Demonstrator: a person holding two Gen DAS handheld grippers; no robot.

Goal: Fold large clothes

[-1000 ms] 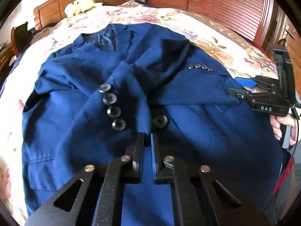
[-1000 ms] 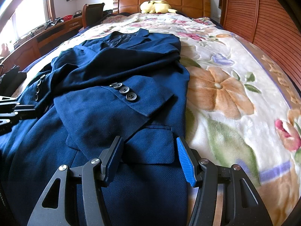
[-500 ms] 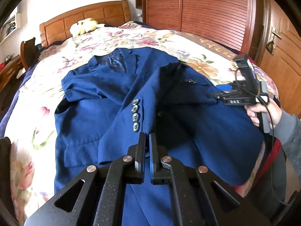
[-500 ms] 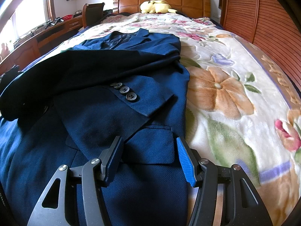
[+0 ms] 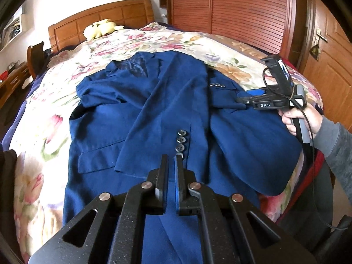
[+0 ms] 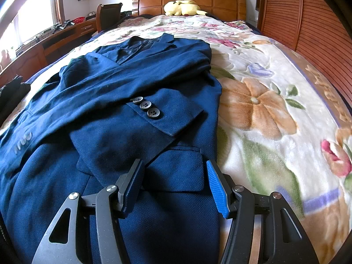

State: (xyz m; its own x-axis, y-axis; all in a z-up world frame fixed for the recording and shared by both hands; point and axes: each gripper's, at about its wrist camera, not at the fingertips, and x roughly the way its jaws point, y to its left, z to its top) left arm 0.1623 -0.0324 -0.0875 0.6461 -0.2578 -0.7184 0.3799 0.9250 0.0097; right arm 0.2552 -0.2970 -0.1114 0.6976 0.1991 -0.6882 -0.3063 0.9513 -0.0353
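Note:
A dark blue suit jacket (image 5: pixel 167 110) lies front up on the flowered bed, both sleeves folded across the chest. It also shows in the right wrist view (image 6: pixel 123 114). My left gripper (image 5: pixel 171 159) is shut, or nearly so, and empty, just above the cuff of the left sleeve (image 5: pixel 151 151) with its buttons. My right gripper (image 6: pixel 173 165) is open and empty, low over the jacket's right pocket flap (image 6: pixel 176 171); it also shows in the left wrist view (image 5: pixel 244 100). The right sleeve cuff (image 6: pixel 167 114) lies just beyond it.
The flowered blanket (image 6: pixel 275 110) covers the bed. A yellow plush toy (image 6: pixel 182 7) lies at the wooden headboard. A wooden slatted wardrobe (image 5: pixel 242 11) stands on the right, a desk and chair (image 6: pixel 107 15) on the left.
My left gripper has pulled back and up from the jacket. The left sleeve, lifted half a second ago, now lies flat across the chest. My right gripper has stayed put.

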